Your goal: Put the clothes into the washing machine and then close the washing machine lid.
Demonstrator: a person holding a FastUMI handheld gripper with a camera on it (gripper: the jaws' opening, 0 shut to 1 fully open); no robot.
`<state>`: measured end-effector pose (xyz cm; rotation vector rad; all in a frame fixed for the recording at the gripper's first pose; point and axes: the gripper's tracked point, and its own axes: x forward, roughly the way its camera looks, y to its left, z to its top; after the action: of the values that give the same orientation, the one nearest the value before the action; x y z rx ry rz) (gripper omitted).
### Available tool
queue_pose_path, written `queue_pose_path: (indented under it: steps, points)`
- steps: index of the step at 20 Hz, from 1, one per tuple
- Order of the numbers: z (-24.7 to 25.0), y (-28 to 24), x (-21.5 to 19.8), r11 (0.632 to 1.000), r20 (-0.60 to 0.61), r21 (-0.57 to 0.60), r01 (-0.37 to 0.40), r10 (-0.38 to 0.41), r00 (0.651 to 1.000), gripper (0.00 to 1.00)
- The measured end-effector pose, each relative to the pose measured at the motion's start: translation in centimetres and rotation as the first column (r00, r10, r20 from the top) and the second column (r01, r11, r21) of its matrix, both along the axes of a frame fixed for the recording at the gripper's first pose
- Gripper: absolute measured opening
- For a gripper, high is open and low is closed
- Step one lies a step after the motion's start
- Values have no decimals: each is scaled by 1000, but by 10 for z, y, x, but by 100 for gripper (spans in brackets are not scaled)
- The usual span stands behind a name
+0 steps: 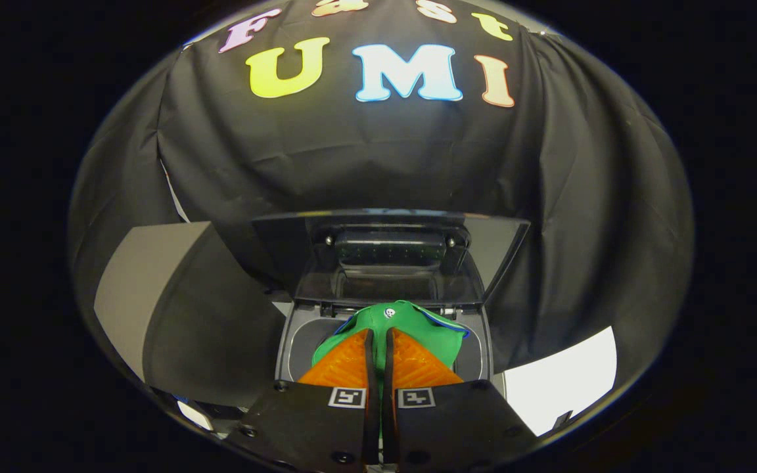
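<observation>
Washer (299, 328) sits just ahead of and below the claw (379, 341), a boxy grey machine with a rounded-rectangle tub opening and smooth plastic walls. Its lid (391, 253) stands raised beyond the opening, a wide dark glossy panel, partly see-through, with a moulded block near its hinge. Green cloth (411, 322) bulges up around the fingertips, soft and creased, with a thin blue trim along its far edge and 1 small pale round mark on top. It hangs right at the mouth of the tub, not yet down inside as far as I can judge.

The 2 fingers are drawn almost together, pinching a fold of the cloth between them, so the claw is gripping the garment.

Step in hand looks like the loading: cloth carried over the opening, ready to drop. Next move calls for lowering a little further, then parting the fingers so the fabric falls clear of the rim, with no edge draped over it. After that the claw must reach beyond to the lid's top edge and swing it down.
</observation>
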<state>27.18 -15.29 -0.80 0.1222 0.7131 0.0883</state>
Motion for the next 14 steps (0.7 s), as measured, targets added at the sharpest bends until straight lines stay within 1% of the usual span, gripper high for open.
queue_pose_path:
  steps: [8, 14]
  points:
    - [-67, 1, 18, 999, -75, 18, 28, -26, 997, 4]
    - [-119, -1, 36, 996, -136, 38, 86, -80, 988, 4]
